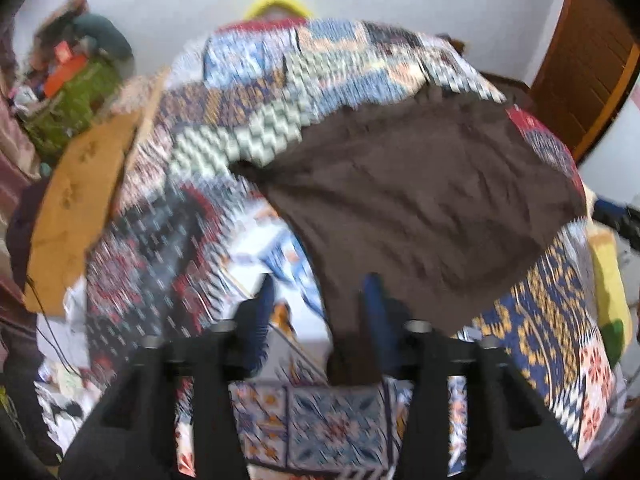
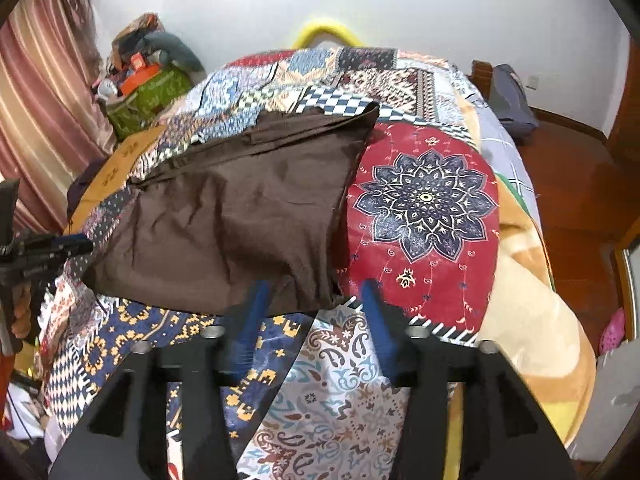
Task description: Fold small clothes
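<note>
A small dark brown garment (image 2: 240, 216) lies spread on a patchwork bedcover (image 2: 424, 200). In the right wrist view my right gripper (image 2: 316, 292) is open, its blue fingers (image 2: 256, 300) straddling the garment's near corner just above the cover. My left gripper shows at the left edge (image 2: 52, 246), at the garment's left corner. In the blurred left wrist view the left gripper (image 1: 320, 288) is open, with the brown garment (image 1: 420, 208) hanging down between and against its right finger (image 1: 376, 304).
A green bag (image 2: 148, 96) piled with items stands by pink curtains (image 2: 36, 92) at the far left. An orange-brown cloth (image 1: 76, 208) lies on the bed's left side. A beige blanket (image 2: 532, 340) hangs off the right side over a wooden floor (image 2: 568, 184).
</note>
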A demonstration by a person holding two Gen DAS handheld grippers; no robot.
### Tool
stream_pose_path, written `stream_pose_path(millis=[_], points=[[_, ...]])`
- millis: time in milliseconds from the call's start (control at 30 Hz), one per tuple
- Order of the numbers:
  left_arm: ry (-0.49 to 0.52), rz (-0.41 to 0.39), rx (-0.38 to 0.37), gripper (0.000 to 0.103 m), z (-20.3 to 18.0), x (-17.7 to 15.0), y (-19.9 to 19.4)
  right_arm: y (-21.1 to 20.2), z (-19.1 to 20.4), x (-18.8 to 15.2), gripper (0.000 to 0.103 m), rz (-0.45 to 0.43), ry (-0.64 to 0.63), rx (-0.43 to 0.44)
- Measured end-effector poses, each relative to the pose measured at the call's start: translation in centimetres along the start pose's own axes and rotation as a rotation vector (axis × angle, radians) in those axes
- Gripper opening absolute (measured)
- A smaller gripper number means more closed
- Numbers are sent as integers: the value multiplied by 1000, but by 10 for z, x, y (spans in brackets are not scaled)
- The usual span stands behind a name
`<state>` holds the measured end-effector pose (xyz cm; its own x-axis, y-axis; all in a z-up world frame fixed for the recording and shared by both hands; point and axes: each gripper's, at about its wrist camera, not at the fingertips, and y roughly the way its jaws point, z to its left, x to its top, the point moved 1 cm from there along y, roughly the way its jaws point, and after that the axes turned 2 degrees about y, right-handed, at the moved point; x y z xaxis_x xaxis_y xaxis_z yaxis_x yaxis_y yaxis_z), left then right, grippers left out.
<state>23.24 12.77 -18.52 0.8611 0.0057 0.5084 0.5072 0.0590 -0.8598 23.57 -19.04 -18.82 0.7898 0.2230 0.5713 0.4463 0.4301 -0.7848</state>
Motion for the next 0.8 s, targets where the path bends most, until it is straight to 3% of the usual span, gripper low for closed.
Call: stream_pose_path(millis=[167, 333, 567, 633, 700, 800], points=[[60, -40, 40, 71, -2, 40, 18, 14, -2, -15, 51, 29, 59, 26], [113, 9, 77, 72, -5, 75, 70, 39, -9, -24, 51, 71, 129, 45], [191, 62, 101, 74, -12, 104, 126, 49, -10, -12, 50, 45, 137, 51], [183, 27, 75, 78, -11, 113, 128, 50, -8, -9, 43, 29, 127, 43], [174, 6, 68, 79, -10, 122, 131, 53, -8, -6, 27, 32, 123, 51], [149, 8, 64, 79, -4, 136, 140, 56, -6, -6, 17, 34, 104, 51]])
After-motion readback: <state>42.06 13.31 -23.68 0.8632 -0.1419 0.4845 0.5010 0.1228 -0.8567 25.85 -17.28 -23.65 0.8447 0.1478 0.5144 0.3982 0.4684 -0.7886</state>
